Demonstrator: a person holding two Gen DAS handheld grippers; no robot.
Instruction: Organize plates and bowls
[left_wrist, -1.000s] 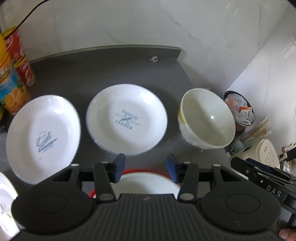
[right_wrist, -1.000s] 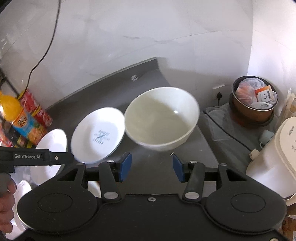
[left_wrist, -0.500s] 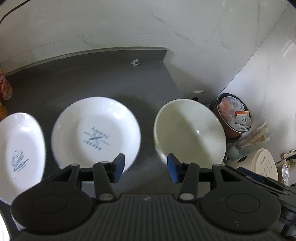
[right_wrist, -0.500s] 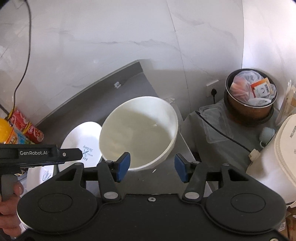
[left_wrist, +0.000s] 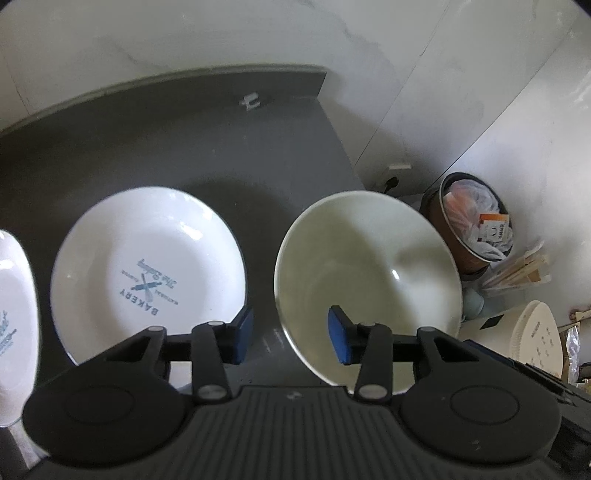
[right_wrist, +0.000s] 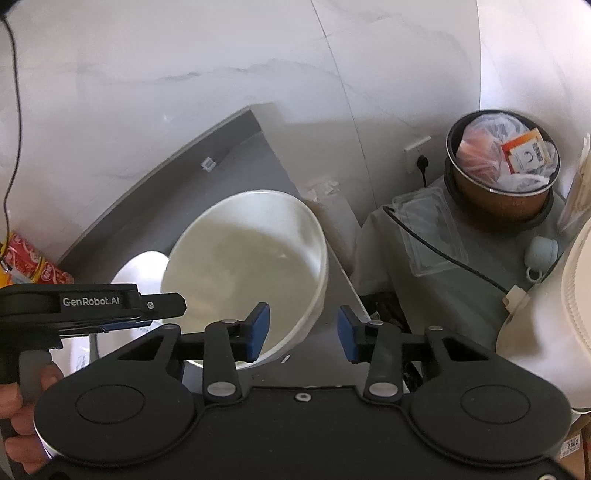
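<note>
bowl (left_wrist: 369, 273) near counter edge (right_wrist: 345, 273), grippers agape

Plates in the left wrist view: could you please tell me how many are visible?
2. The BAKERY plate lies flat on the dark counter, left of the white bowl. A second plate is cut off at the left edge. Others may lie outside the frame.

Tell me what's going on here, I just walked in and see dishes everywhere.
A person is sorting dishes with two handheld grippers. The left gripper and right gripper are both open, each straddling an edge of the white bowl on the grey counter. The bakery plate lies beside it, untouched.
</note>
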